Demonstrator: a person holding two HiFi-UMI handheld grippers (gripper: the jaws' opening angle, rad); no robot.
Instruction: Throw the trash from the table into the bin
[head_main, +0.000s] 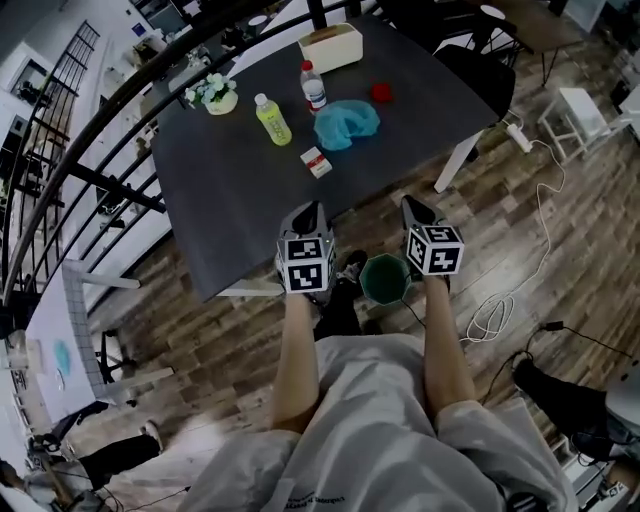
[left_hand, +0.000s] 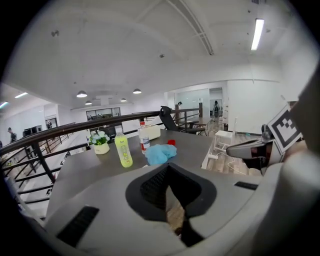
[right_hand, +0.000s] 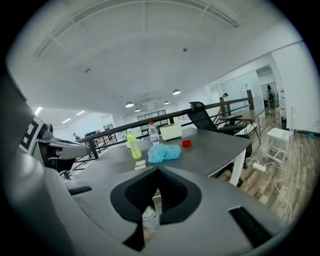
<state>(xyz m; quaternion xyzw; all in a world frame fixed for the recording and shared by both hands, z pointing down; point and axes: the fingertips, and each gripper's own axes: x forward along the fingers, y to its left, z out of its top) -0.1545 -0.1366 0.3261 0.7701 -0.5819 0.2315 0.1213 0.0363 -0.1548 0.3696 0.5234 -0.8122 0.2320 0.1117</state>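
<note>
Right gripper view showed the right gripper with its jaws drawn together and nothing visibly pinched between them; the left gripper looked closed and empty too. Both hung at the near edge of the dark table, with the green bin on the floor just below, between them. Farther out lay the likely trash: a small red-and-white packet nearest, a crumpled blue cloth just beyond it, and a red cap to the far right. The yellow-green bottle, water bottle, flower pot and tissue box stood farther back. Doing this step well probably meant opening the jaws before arriving, taking the nearest packet across its narrow sides, and keeping clear of the upright bottles, which looked easy to topple.
</note>
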